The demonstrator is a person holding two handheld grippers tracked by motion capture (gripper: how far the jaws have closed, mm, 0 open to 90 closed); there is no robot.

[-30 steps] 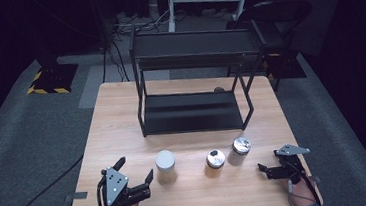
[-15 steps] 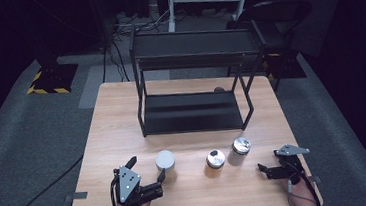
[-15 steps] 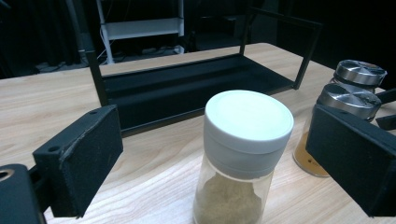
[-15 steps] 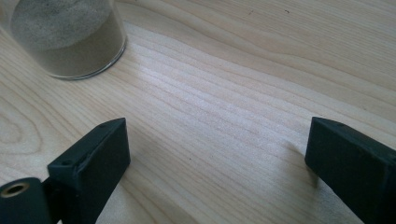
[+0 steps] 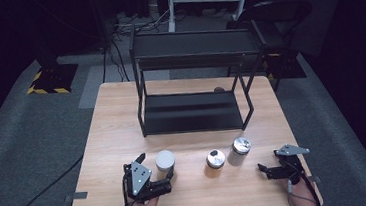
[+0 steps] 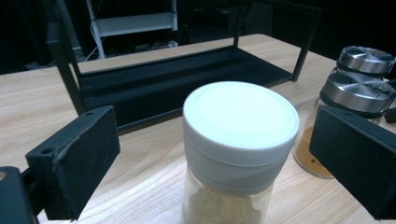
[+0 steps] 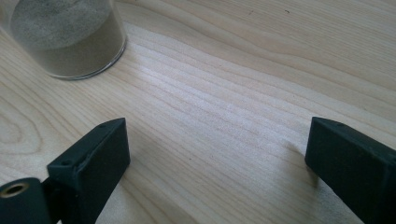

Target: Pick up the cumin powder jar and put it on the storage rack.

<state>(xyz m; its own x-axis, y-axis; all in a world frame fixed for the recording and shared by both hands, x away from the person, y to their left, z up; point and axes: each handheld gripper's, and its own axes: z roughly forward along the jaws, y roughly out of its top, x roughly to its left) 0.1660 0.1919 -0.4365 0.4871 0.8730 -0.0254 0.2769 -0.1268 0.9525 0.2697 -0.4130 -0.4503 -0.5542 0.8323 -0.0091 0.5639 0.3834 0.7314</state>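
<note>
Wooden table (image 5: 104, 140), black rack (image 5: 192, 112) far | left gripper (image 6: 212, 154) wide, just opening, straddling white-lidded jar (image 6: 238, 140), no contact | right gripper (image 7: 215, 154) wide, empty, near right

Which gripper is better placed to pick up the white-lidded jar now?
Left. The left gripper has its open jaws either side of the white-lidded jar; the right gripper sits open by the table's far edge.

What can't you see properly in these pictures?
- White-lid jar: left gripper view, its bottom is cut off by the lower edge.
- Jar: right gripper view, its top is cut off by the upper edge, so its lid is unseen.
- Small thing behind the rack: high view, too small and half hidden by the rack.
</note>
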